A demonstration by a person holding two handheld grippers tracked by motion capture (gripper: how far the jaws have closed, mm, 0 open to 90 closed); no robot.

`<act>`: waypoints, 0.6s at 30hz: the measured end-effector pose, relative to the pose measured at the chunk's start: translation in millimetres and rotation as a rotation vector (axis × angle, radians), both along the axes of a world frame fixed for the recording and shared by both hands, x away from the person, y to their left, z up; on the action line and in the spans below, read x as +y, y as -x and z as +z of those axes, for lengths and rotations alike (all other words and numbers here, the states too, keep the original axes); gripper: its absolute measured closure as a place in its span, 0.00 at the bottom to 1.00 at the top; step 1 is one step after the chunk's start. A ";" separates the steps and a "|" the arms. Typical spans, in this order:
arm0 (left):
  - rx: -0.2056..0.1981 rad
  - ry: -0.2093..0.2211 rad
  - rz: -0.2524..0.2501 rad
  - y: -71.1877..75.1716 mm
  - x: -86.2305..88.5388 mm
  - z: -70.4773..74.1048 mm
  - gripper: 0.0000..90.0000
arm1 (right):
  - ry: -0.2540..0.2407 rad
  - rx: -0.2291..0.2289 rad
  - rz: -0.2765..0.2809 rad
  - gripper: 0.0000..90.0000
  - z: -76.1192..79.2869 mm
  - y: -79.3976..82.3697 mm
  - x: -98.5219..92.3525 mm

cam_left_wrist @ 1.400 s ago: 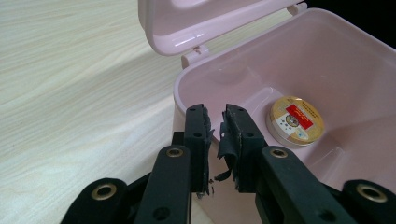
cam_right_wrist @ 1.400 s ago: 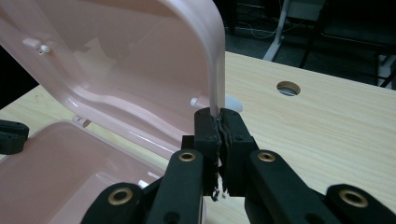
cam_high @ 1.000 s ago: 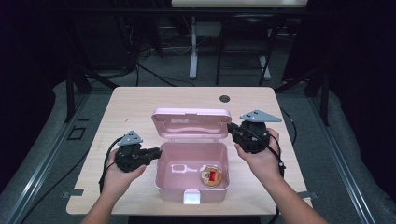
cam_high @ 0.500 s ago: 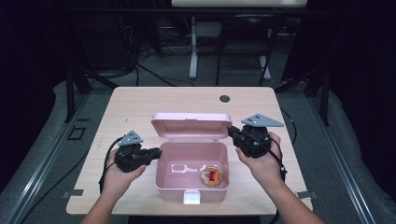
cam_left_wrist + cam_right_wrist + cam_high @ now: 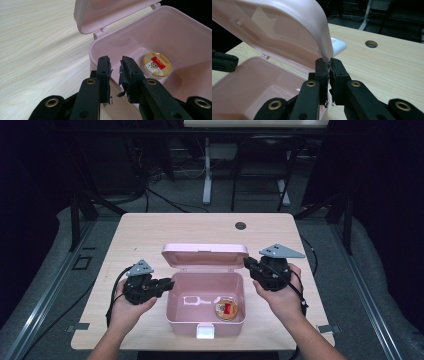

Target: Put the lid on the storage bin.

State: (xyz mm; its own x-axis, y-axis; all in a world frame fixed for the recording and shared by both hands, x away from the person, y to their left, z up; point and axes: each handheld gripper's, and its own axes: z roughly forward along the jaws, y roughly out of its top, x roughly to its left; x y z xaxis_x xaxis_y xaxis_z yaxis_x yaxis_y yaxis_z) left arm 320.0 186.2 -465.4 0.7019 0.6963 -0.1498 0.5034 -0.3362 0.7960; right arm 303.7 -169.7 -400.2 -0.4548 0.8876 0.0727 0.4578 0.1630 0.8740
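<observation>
Pink box (image 5: 205, 312) stands near the front edge of the light wooden table (image 5: 150, 230), between your two hands, with its lid (image 5: 205, 255) lifted up and leaning back on the far side. Inside it, on the bottom and toward your right, you see a small round tin (image 5: 226, 309) with a red label. Your right gripper (image 5: 329, 65) is closed on the right edge of the lid: in the right gripper view the pink rim goes down between the two pads and they press on it. Your left gripper (image 5: 115, 64) is at the left wall of the box; its jaws have just been opening a little, they stand narrow with a small gap, and the wall is below this gap, so the pads do not press on it. The table has a round hole (image 5: 240, 225) near its far edge, well apart from the box. Around the table the room is dark, with grey floor (image 5: 340, 285), cables and the legs of a white stand (image 5: 206, 175) behind. A white latch (image 5: 205, 332) sits at the front of the box. A pale shape on the box floor beside the tin is hard to make out. Your forearms are cut off by the bottom of the high view, and the text on the tin is too small to read.
</observation>
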 end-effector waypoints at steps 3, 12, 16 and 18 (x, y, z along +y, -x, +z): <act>-0.013 0.003 0.004 0.9 1.0 3.4 0.83 | -0.002 0.001 0.003 0.95 -0.2 0.6 -0.4; -0.047 0.015 0.027 5.7 5.9 13.8 0.81 | -0.007 0.004 0.008 0.94 -1.3 3.7 -1.0; -0.064 0.015 0.039 6.9 7.4 17.0 0.81 | -0.012 0.000 0.011 0.94 -2.3 4.8 -1.6; -0.069 0.023 0.049 7.7 8.0 18.6 0.81 | -0.013 0.002 0.012 0.94 -2.6 5.5 -1.9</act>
